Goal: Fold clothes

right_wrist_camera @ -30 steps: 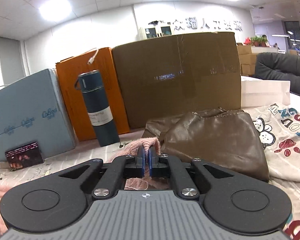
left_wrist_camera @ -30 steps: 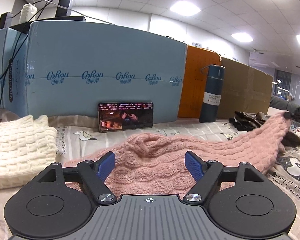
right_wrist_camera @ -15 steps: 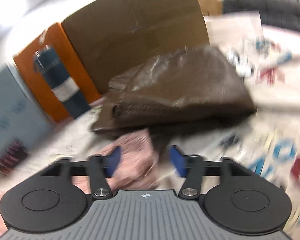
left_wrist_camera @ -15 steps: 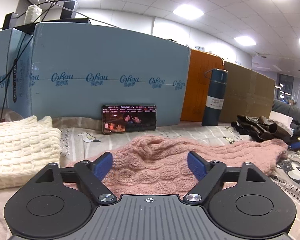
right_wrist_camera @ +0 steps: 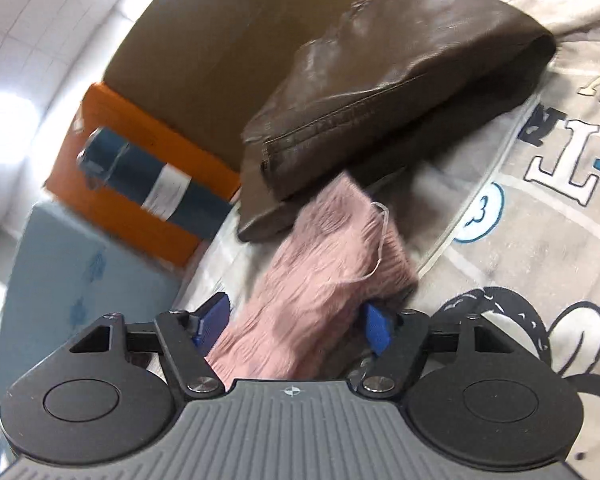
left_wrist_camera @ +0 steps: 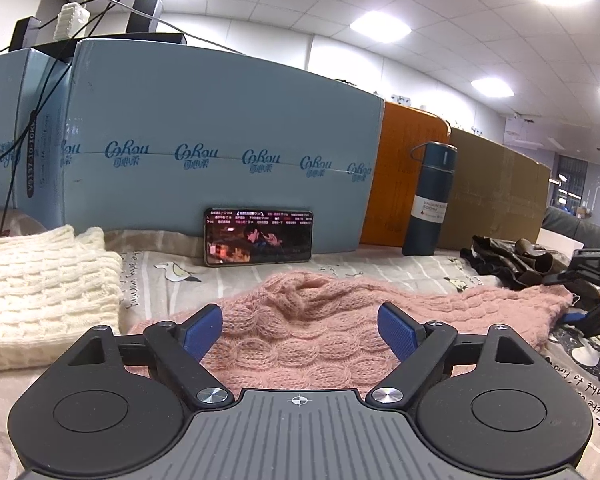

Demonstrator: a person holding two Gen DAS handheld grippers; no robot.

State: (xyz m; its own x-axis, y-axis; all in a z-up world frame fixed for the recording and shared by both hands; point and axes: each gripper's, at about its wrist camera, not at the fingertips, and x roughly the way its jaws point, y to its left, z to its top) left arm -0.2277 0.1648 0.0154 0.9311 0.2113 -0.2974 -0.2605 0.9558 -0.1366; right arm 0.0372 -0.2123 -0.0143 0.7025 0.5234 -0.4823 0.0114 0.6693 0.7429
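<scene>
I am tilting my right gripper [right_wrist_camera: 294, 322], released, jaws apart around the pink sweater's [left_wrist_camera: 320, 336] sleeve end on the bed; my left gripper [left_wrist_camera: 300, 330] is hovering released over it. Brown jacket [right_wrist_camera: 388, 80] lying just beyond.

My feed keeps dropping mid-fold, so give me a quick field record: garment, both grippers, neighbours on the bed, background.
garment: pink knit sweater lying on the printed bedsheet, its sleeve end stretched toward the right
left gripper: open, pads apart over the sweater body, not pinching
right gripper: open, sleeve lying loose between the pads
left of sweater: folded cream knit
right of sweater: brown leather garment, folded
background: phone leaning on blue box; dark flask upright
</scene>
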